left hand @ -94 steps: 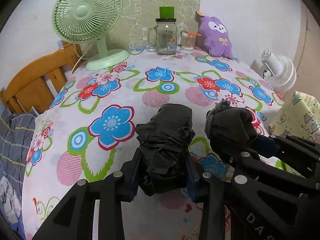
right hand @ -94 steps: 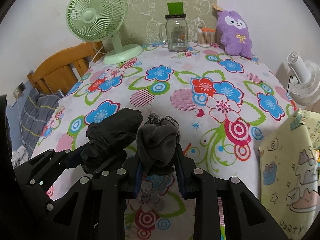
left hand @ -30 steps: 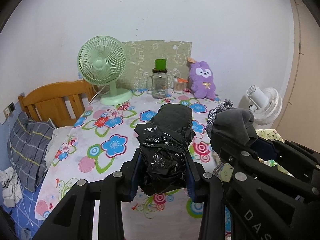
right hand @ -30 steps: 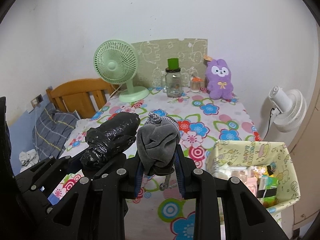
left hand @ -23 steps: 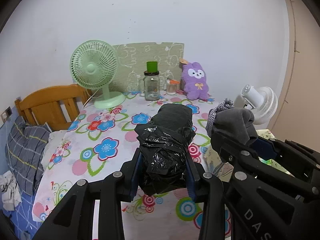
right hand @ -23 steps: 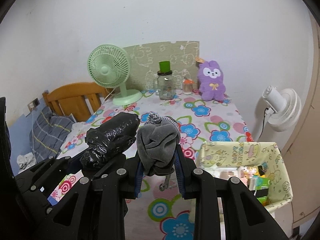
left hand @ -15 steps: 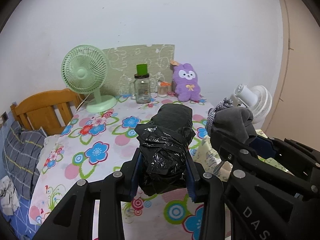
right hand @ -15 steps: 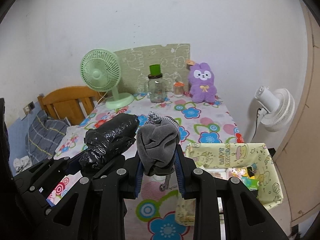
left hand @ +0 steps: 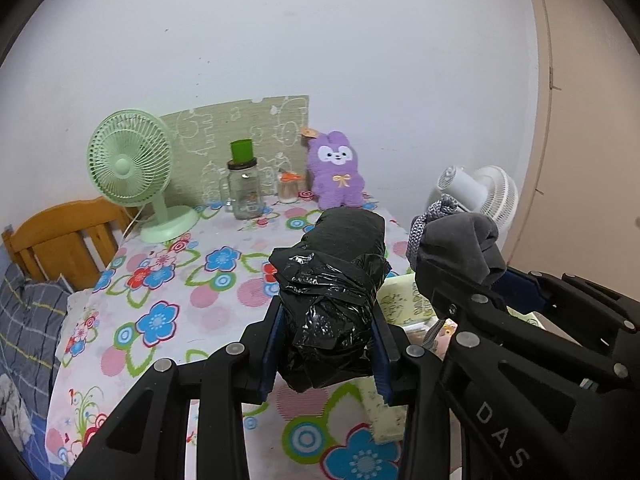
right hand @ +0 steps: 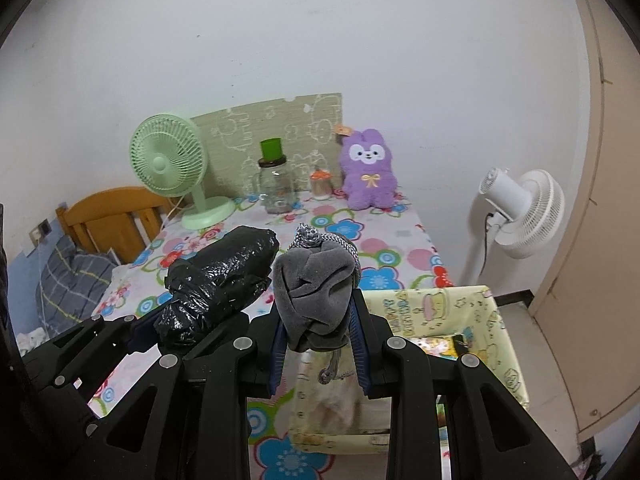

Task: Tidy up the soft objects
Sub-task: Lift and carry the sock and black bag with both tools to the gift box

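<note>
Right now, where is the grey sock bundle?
The grey sock bundle is clamped in the right gripper, held above the yellow cartoon-print bin, just right of the black plastic-wrapped bundle in the left gripper.

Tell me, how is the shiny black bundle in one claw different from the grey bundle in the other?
The black bundle is wrapped in crinkly, glossy plastic; the grey bundle is matte, soft fabric. The black bundle is longer, sticking well out past its jaws, while the grey bundle is shorter and rounder. The grey bundle shows a knitted, speckled cuff at its top; the black bundle shows none. Both are squeezed between jaws, black in the left gripper, grey in the right gripper.
</note>
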Available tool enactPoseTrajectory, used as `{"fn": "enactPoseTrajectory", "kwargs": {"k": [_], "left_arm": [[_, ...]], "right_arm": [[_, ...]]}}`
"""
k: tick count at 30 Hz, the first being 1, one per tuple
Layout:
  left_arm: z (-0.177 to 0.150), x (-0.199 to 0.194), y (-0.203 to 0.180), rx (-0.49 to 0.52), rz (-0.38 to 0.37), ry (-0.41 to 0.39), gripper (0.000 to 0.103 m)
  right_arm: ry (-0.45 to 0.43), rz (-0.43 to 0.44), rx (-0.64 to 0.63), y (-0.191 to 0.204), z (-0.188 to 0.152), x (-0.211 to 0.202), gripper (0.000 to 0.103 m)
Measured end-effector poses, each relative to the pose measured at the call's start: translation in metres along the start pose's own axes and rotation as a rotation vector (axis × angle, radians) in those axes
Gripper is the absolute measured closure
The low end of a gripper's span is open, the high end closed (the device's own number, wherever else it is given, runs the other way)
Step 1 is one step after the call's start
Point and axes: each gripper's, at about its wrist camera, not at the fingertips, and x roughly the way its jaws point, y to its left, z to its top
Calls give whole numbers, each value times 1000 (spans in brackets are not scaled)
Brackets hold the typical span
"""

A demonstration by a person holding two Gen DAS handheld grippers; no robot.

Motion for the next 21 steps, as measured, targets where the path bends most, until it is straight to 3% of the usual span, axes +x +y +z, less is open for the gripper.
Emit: {"fn": "enactPoseTrajectory", "kwargs": {"k": [21], "left_arm": [[2, 22, -52, 55, -98, 30, 64]], "right_arm": [[18, -75, 79, -57, -8, 3, 71]]}}
